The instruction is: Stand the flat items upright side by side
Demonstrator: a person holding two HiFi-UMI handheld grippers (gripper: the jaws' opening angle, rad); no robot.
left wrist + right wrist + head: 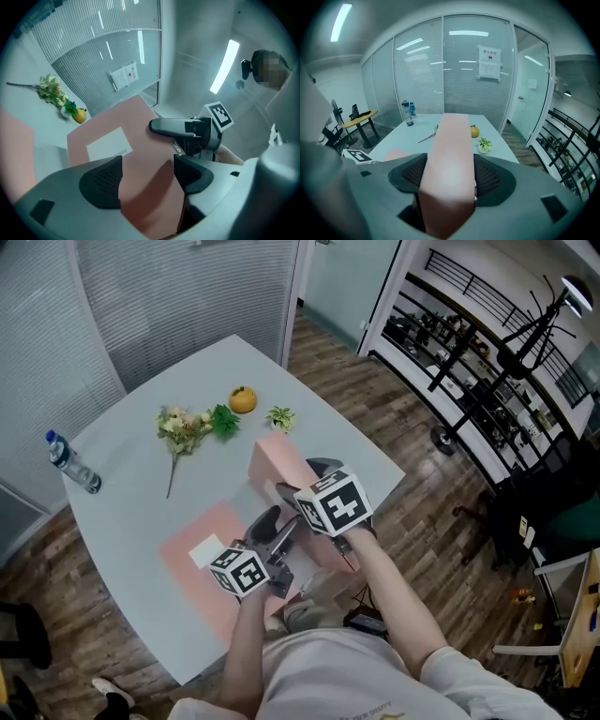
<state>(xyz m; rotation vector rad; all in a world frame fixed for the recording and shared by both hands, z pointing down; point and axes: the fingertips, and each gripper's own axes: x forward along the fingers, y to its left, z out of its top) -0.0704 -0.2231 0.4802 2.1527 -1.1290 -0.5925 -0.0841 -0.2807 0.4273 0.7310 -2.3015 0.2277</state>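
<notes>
**A:** What sits nearest, low in the head view?

**B:** The right gripper [450,176]. Its jaws are clamped on the narrow edge of a flat pink rectangular cardboard box [279,465]. The box is up on edge at the middle of the frame and runs away toward the upper centre of the pale grey-blue table [122,493].

**A:** And the left gripper [147,180]?

**B:** It is lower left of the right one, and its jaws stand apart, clamping nothing. In its own view the broad face of that same box, which bears a white paper label [108,145], fills the gap and reaches past both jaws. Whether the pads touch the face I cannot tell.

**A:** Is there another flat item?

**B:** Yes. A second flat pink box [192,587] lies flat on the table, lower left of centre and just beside the left gripper. Its white label [204,551] faces up.

**A:** What is farther up the frame?

**B:** Just past the upright box's far end is a small green plant in a white pot [279,417]. To the left of the plant is a round orange fruit [243,400]. Left again is a bunch of pale flowers [183,427], its long stem pointing down the frame.

**A:** Anything at the edges?

**B:** A clear plastic water bottle [72,463] with a blue cap is near the table's left edge, well apart from the rest. A glass wall [187,296] with fine blinds fills the top of the frame.
</notes>
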